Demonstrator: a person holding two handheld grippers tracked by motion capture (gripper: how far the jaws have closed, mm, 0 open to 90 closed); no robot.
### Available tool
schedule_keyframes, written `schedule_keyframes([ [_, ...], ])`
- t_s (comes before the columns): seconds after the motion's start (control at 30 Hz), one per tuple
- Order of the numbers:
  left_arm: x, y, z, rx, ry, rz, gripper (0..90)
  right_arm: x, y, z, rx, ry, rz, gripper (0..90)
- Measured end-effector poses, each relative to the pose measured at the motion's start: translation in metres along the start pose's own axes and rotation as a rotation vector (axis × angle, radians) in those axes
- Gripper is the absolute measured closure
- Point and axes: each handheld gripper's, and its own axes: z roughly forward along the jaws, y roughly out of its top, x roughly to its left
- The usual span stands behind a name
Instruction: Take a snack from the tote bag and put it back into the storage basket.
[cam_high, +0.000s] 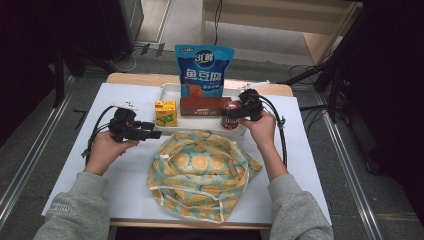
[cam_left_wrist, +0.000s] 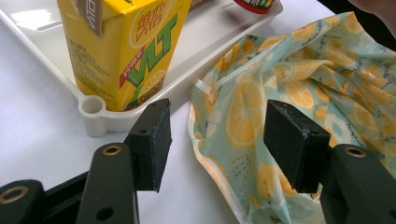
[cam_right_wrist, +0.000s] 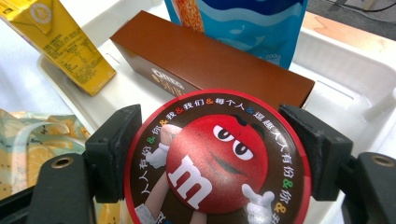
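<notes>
Your right gripper (cam_right_wrist: 219, 154) has its jaws closed against both sides of the red M&M's tub (cam_right_wrist: 217, 161), which stands at the front right corner of the white tray (cam_high: 170, 121), just before the brown box (cam_right_wrist: 210, 60). Your left gripper (cam_left_wrist: 217, 140) hangs wide open and empty over the table's left side, between the yellow juice carton (cam_left_wrist: 123, 46) and the lemon-print bag (cam_left_wrist: 299, 70).

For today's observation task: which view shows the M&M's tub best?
The right gripper view: the M&M's tub lid sits large between the jaws. The high view shows it small; the left gripper view catches its edge.
</notes>
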Motion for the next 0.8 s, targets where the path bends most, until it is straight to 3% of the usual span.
schedule_keyframes([
  [0.8,-0.001,0.000,0.001,0.009,-0.002,0.010,41.8,-0.005,-0.011,0.012,0.047,-0.012,0.006,25.3],
])
